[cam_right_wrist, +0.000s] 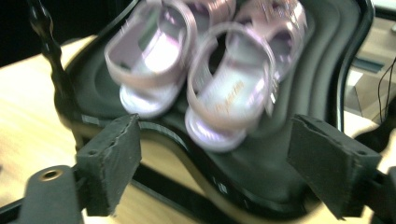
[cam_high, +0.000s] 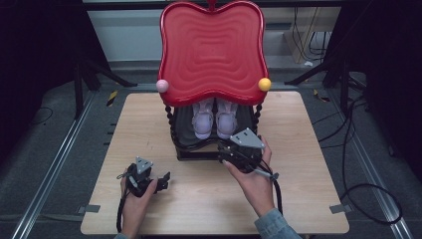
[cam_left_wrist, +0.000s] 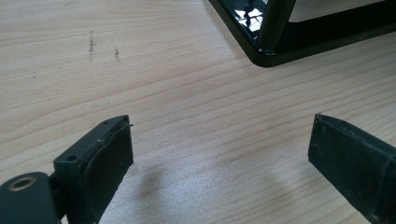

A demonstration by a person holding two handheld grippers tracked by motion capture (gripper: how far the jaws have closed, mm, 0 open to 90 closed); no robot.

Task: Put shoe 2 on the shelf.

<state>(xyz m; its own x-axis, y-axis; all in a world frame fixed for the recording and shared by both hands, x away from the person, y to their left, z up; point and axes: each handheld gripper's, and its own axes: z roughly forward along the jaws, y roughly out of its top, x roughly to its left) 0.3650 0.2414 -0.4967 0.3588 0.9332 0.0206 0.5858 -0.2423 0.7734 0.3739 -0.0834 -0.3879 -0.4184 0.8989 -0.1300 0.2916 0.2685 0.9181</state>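
The pale wooden counter (cam_high: 209,199) carries a two-tier stand: a glossy red wavy-edged plastic tray (cam_high: 212,50) on top, held up on dark twisted posts (cam_high: 171,119), and a black moulded lower shelf (cam_right_wrist: 261,186) beneath it. On that shelf sits a pair of small pale lilac strapped sandals (cam_right_wrist: 196,79), side by side and touching, heels toward the shelf's front lip. A pink ball (cam_high: 162,85) and a yellow ball (cam_high: 264,84) mark the red tray's front corners.

The right claw (cam_right_wrist: 215,163) hangs just in front of the shelf lip with its jaws spread wide and nothing between the pads; the nearer sandal's heel lies just beyond them, roughly centred, near but apart. The left claw (cam_left_wrist: 219,158) rests low over bare counter, also spread wide and empty, with the stand's black base corner (cam_left_wrist: 266,58) ahead and to its right.

Risks, as I judge them: the sandals sit close under the red tray, so a hand lifting carelessly could knock the tray or a post and rock the stand. The right claw could also clip the shelf lip or drag the nearer heel, pulling the pair askew or off the shelf.
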